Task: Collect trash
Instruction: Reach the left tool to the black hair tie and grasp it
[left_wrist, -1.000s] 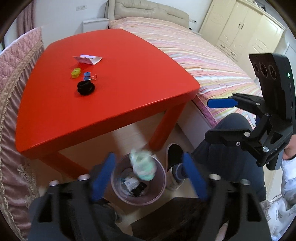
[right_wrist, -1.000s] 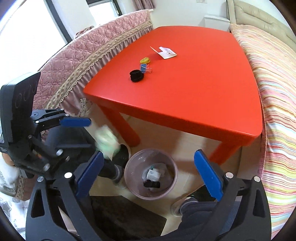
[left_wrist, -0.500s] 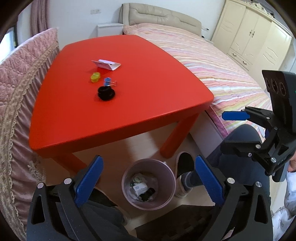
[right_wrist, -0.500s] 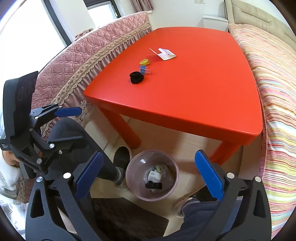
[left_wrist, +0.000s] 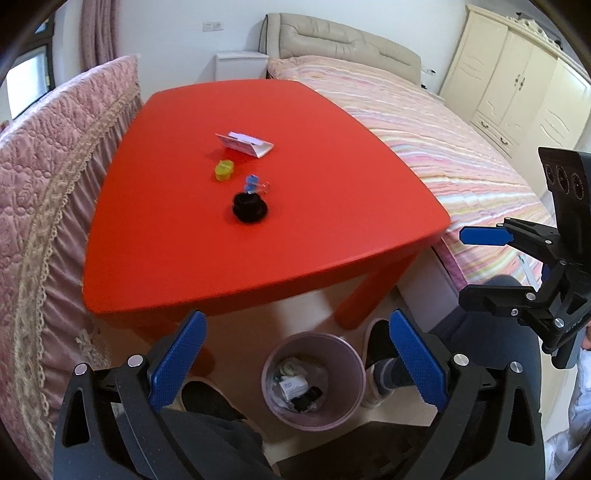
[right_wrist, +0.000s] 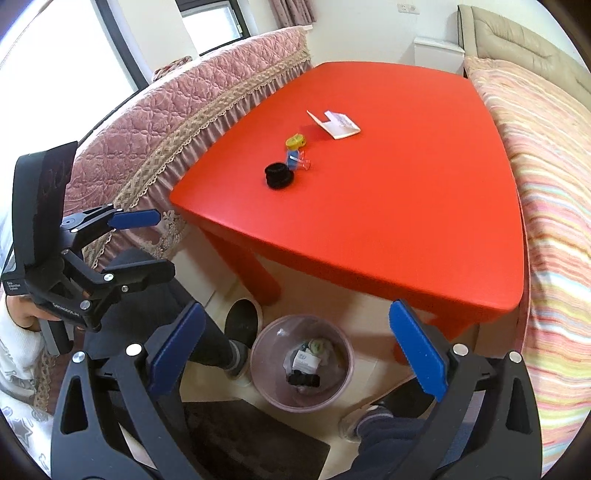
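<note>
Red table (left_wrist: 332, 229), upright bin (left_wrist: 313, 380), mouth up

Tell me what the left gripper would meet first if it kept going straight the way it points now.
Probably the pink trash bin on the floor. The left gripper is open and empty, aimed steeply down past the red table edge, with nothing visible between. Depth is unclear, so it might hit the floor just beyond.

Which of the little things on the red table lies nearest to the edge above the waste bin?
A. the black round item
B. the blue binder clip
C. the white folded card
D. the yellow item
A. The black round item sits closest to the near edge of the red table, above the waste bin; the blue binder clip, the yellow item and the white folded card lie farther back in turn.
</note>
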